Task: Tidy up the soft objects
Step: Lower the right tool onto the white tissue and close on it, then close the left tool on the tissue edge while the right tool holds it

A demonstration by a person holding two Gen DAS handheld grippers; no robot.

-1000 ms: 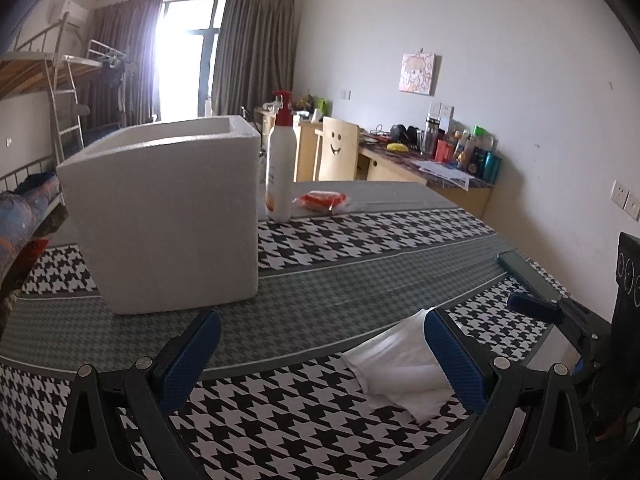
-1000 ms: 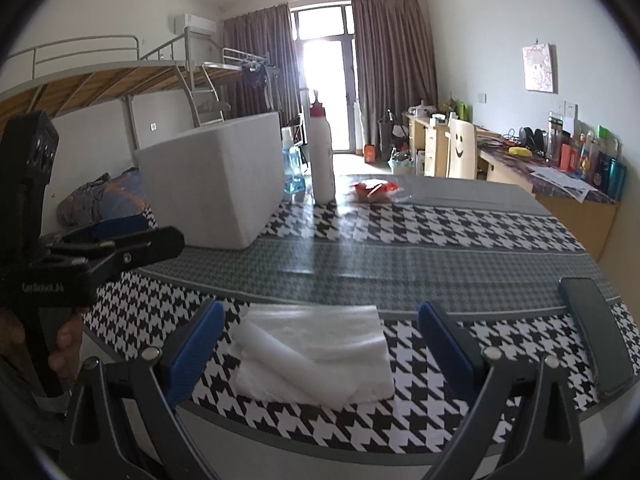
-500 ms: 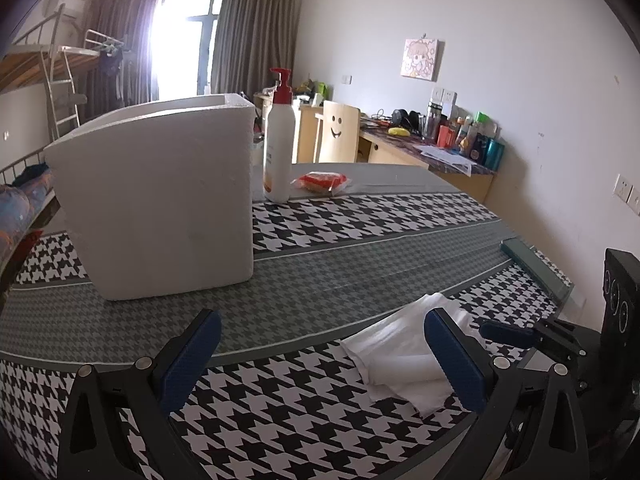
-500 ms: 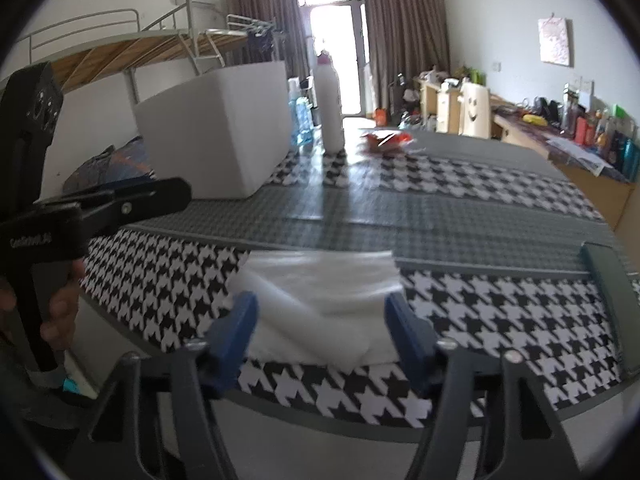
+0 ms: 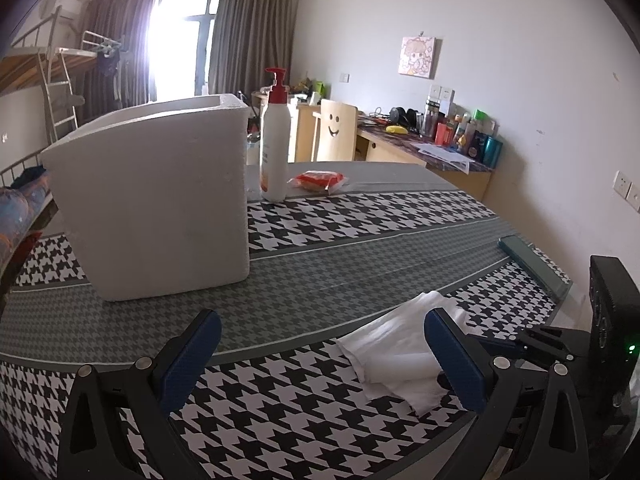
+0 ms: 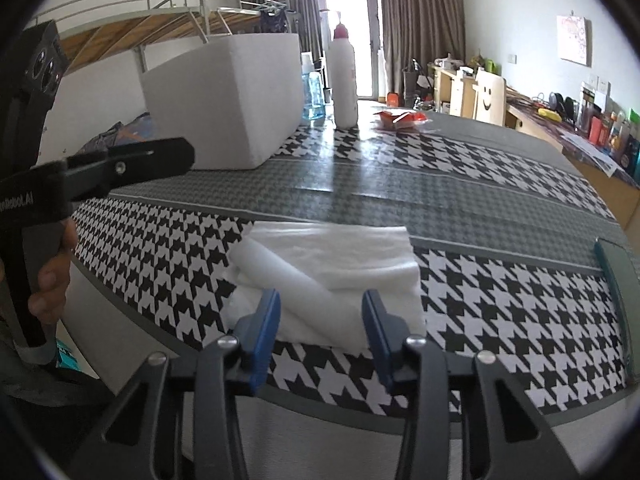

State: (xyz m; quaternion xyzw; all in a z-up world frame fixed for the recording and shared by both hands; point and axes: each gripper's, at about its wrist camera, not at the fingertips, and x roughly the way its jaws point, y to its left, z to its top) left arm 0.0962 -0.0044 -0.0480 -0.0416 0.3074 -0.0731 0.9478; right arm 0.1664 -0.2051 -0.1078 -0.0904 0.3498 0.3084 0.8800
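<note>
Closest to my right hand-held gripper [image 6: 320, 320] is the cloth [image 6: 332, 268], a folded white stack lying flat on the worktop [image 6: 500, 304] near its front edge. Its near edge sits between my blue fingers [image 6: 266, 324], which have just been closing in around it; they look about to touch the fabric, but I cannot tell that they press it, so I call that gripper not yet clamped. The stack's long axis runs across my view, left to right, while a rolled fold on top slants from far left toward the near right, ending just ahead of the right finger. Compared with a second ago, the gap between these fingers is far narrower and the cloth fills more of the view.

My left hand-held gripper [image 5: 320, 360] hangs released, jaws wide with nothing between them, over the houndstooth cover. From it, the cloth [image 5: 400, 344] lies just to the right, behind its right finger [image 5: 452, 360]. That gripper's view has hardly changed.

Farther ahead of both stands the foam box [image 5: 152, 200], upright and open-topped, left of centre. Beyond it, to the right, a pump bottle [image 5: 274, 148] stands upright, and a red packet [image 5: 320, 180] lies just right of that. A dark phone [image 5: 528, 260] lies at the worktop's right edge.
</note>
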